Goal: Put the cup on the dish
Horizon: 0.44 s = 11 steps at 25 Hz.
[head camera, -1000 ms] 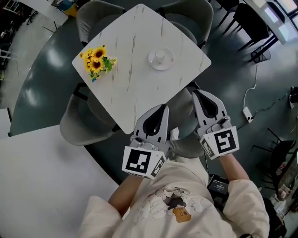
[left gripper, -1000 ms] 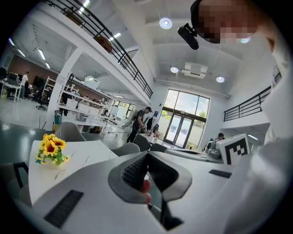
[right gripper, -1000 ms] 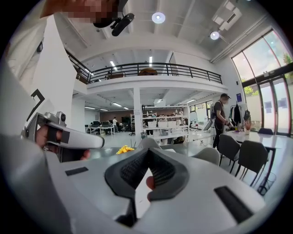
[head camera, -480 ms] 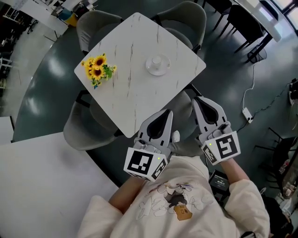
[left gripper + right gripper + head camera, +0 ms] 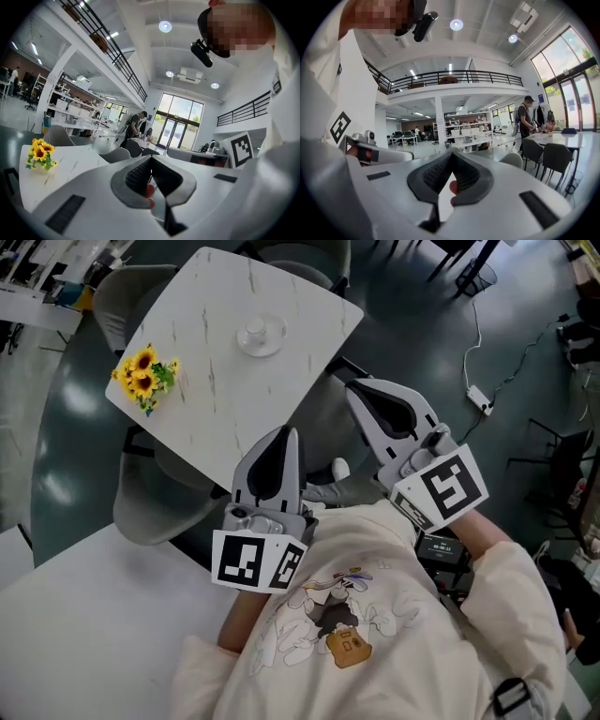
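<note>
A small white cup (image 5: 255, 330) stands on a white dish (image 5: 262, 337) near the far right corner of the marble table (image 5: 225, 381). Both grippers hang well short of the table, close to the person's chest. My left gripper (image 5: 290, 433) points toward the table's near edge, its jaws closed together with nothing between them (image 5: 151, 160). My right gripper (image 5: 355, 387) sits to the right over the floor, jaws also shut and empty (image 5: 451, 153). In both gripper views the cup and dish are out of sight.
A bunch of sunflowers (image 5: 143, 377) stands at the table's left corner, also seen in the left gripper view (image 5: 39, 153). Grey chairs (image 5: 150, 512) ring the table. A white tabletop (image 5: 84, 615) lies at lower left. A cable and power strip (image 5: 479, 397) cross the floor at right.
The head view has swung, so the table with cup and dish now sits further up and left. Both grippers have drawn back toward the body and stay shut.
</note>
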Motion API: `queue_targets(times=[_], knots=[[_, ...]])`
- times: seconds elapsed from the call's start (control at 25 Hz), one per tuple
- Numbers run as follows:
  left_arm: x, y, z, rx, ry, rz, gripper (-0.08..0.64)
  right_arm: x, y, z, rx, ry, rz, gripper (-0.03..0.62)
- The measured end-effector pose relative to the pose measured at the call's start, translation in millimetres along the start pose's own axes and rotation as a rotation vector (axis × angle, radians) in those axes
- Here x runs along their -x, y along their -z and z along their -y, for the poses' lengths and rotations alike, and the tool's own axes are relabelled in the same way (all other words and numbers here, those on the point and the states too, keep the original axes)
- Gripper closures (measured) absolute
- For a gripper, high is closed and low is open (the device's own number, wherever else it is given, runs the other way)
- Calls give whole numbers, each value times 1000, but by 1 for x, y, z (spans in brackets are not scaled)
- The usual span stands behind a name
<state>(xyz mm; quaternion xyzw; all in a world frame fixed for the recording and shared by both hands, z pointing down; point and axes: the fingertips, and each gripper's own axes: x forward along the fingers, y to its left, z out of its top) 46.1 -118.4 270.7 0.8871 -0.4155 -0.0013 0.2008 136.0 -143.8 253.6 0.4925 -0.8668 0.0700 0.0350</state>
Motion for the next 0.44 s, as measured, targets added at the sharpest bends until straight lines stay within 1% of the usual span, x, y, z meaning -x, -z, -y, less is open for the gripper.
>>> queue_targets(times=[0.2, 0.44], knots=[[8, 11, 13, 10, 25, -29, 557, 9, -4, -8, 15, -7, -6, 588], [12, 7, 10, 11, 12, -14, 557, 6, 4, -13, -1, -15, -15, 588]])
